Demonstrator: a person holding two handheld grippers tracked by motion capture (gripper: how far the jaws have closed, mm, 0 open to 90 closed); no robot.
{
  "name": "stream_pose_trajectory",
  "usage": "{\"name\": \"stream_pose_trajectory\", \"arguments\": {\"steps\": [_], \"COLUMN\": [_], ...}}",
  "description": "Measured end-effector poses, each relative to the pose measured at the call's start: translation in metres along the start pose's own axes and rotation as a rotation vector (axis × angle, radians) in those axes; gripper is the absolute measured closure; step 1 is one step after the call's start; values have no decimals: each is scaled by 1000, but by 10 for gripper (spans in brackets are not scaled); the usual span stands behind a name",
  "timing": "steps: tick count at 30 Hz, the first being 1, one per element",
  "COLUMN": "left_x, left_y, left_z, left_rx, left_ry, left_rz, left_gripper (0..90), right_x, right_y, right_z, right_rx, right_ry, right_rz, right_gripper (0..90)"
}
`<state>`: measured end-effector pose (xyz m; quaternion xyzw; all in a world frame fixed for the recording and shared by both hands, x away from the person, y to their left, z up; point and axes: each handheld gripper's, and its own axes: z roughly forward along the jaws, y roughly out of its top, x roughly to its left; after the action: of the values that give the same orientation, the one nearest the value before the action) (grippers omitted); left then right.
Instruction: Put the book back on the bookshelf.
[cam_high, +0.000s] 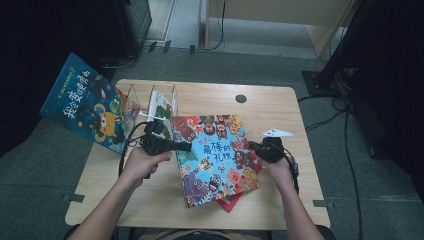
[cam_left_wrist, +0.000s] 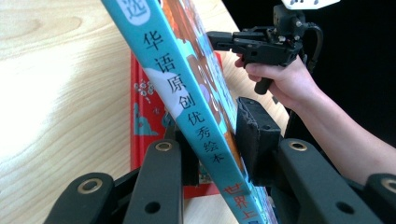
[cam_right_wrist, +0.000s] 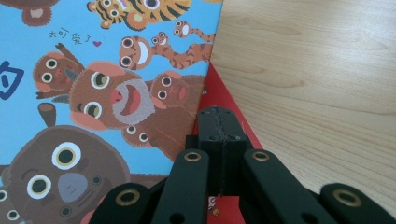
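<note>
A blue picture book with cartoon animals lies across the table's middle, on top of a red book. My left gripper is shut on its left edge. In the left gripper view my left gripper has a pad on each side of the blue book's spine, which tilts up off the red book. My right gripper sits at the book's right edge, shut. In the right gripper view my right gripper has its jaws together over the red book, beside the blue cover.
A clear divided book stand stands at the table's back left with a book in it. A dark blue book leans out past its left side. The wooden table has a round cable hole.
</note>
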<state>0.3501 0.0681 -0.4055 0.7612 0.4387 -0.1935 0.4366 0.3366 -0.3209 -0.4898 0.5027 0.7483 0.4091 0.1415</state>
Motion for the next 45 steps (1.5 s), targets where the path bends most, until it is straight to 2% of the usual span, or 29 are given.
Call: {"name": "stream_pose_trajectory", "arguments": {"steps": [7, 15, 19, 26, 32, 37, 41, 44, 45], "left_x": [19, 34, 37, 39, 37, 34, 31, 33, 34], "left_y": [-13, -33, -43, -48, -48, -48, -45, -43, -42], "left_z": [5, 16, 21, 30, 34, 37, 35, 33, 32], "left_rx": [18, 35, 51, 87, 116, 155, 140, 119, 116], "left_ry": [5, 35, 41, 87, 133, 163, 160, 132, 121], "left_rz": [-105, -187, -213, -218, -198, -147, -132, -151, -157], "left_gripper": [699, 655, 638, 582, 528, 473, 473, 506, 518], "right_x": [2, 4, 4, 4, 5, 5, 5, 4, 4], "right_y": [-2, -5, -6, -6, -7, -7, -6, -6, -7], "right_z": [4, 8, 10, 11, 11, 12, 12, 12, 13], "right_rx": [37, 87, 105, 113, 110, 109, 111, 108, 105], "right_ry": [4, -10, -17, -22, -19, -20, -24, -24, -23], "right_rz": [-20, -30, -40, -35, -34, -36, -31, -20, -3], "right_gripper": [900, 900, 900, 900, 900, 900, 900, 900, 900]}}
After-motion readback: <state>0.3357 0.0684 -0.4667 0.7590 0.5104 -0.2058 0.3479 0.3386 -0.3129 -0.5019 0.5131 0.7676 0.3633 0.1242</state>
